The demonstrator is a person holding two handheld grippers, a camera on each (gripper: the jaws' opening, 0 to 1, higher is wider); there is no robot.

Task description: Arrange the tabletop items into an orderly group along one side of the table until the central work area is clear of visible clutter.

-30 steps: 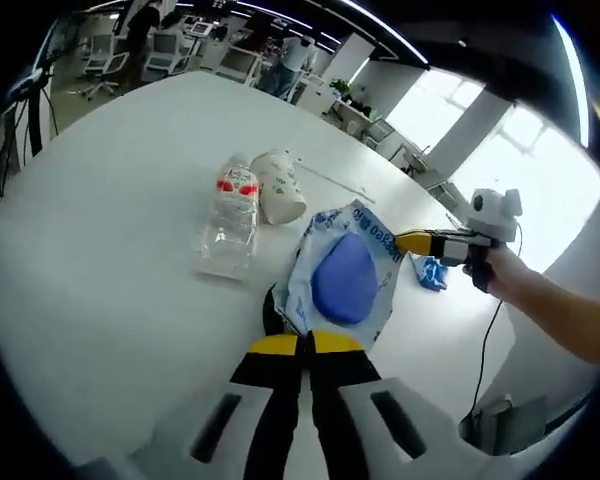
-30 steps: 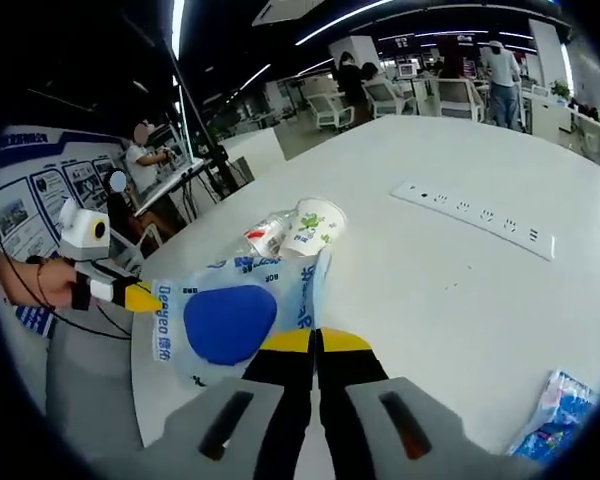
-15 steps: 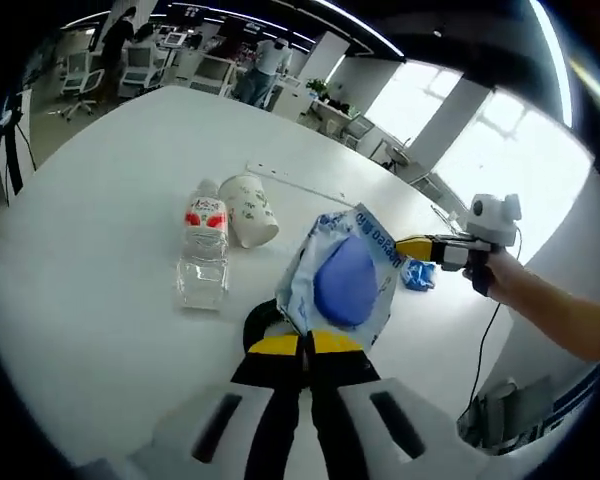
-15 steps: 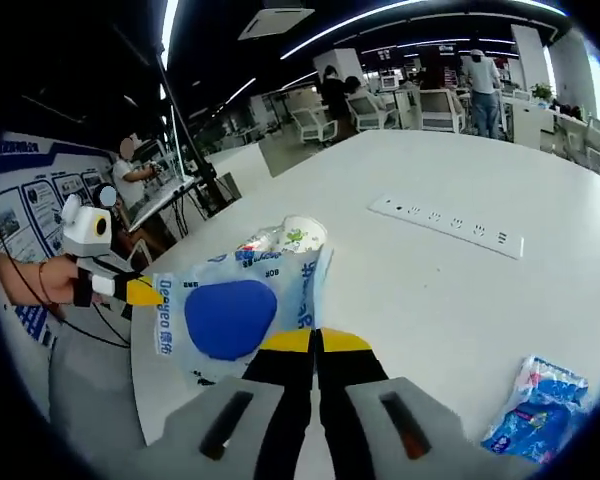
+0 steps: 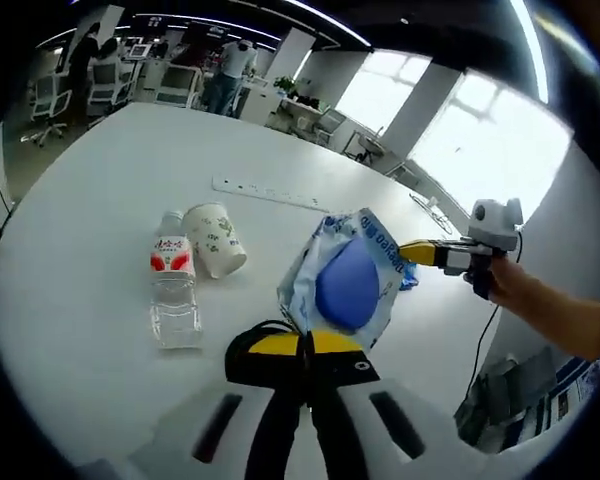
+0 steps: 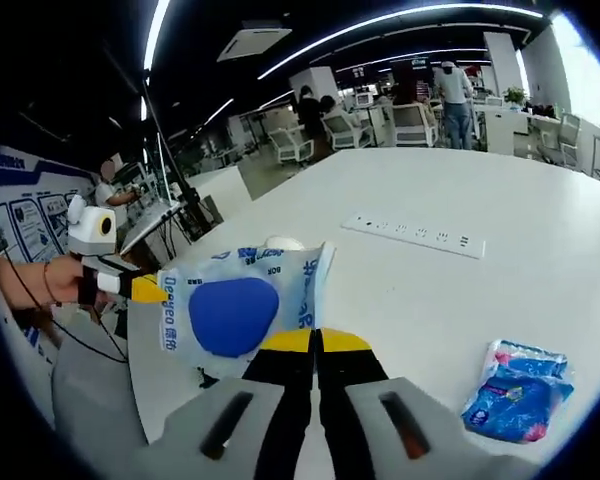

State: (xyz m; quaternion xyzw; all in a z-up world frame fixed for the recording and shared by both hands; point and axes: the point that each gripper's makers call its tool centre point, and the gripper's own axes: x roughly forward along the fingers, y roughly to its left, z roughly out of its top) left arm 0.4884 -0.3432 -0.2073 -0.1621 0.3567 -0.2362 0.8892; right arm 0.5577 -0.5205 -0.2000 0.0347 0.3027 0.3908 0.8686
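In the left gripper view, my left gripper (image 5: 307,345) at bottom centre has its jaws pressed together on the near edge of the blue-and-white packet (image 5: 347,280), held up off the table (image 5: 90,190). The right gripper (image 5: 416,252) pinches its far corner at right of centre. A water bottle (image 5: 171,290) lies at left, touching a tipped paper cup (image 5: 215,238); a power strip (image 5: 268,194) sits above.

In the right gripper view, my right gripper (image 6: 317,345) is clamped on the packet (image 6: 242,305), the left gripper (image 6: 146,290) at its left edge. A small blue pack (image 6: 519,390) lies lower right, well apart. I judge grouping is barely begun: everything is scattered mid-table.
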